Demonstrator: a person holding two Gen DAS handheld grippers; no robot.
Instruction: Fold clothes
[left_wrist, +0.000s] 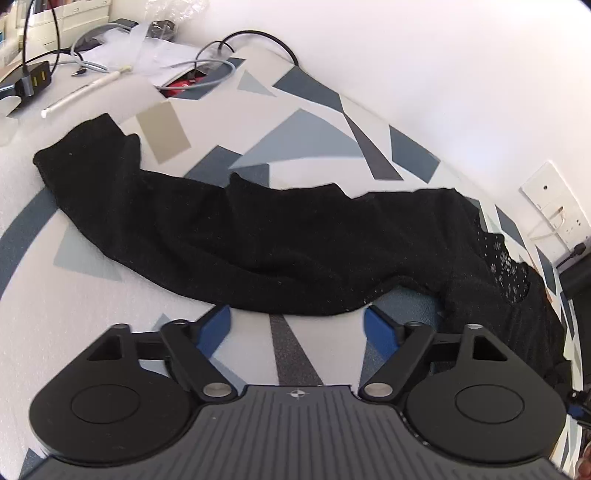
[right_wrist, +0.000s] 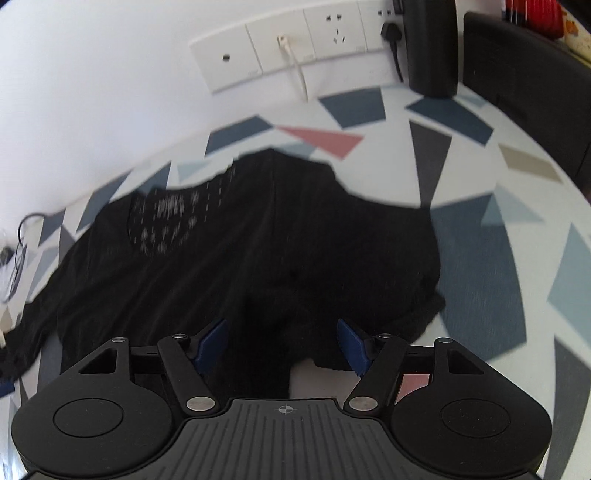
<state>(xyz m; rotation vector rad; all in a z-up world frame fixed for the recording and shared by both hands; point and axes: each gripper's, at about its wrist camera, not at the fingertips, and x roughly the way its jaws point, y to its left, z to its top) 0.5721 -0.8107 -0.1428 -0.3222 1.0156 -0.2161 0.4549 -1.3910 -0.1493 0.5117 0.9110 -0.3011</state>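
A black long-sleeved garment (left_wrist: 258, 240) lies on the patterned table cover, one sleeve stretching to the far left and its body at the right with a white snowflake print (left_wrist: 506, 266). My left gripper (left_wrist: 297, 323) is open and empty, just in front of the sleeve's near edge. In the right wrist view the garment's body (right_wrist: 277, 240) lies spread out with the print (right_wrist: 170, 221) near the collar. My right gripper (right_wrist: 282, 341) is open, its blue fingers (right_wrist: 212, 341) over the garment's near hem, holding nothing.
Cables (left_wrist: 207, 66), a charger (left_wrist: 33, 79), a white stick (left_wrist: 85, 94) and papers lie at the table's far left end. A wall with a socket strip (right_wrist: 295, 48) runs behind the table. A black box (right_wrist: 430, 48) and a dark panel (right_wrist: 528, 85) stand at the right.
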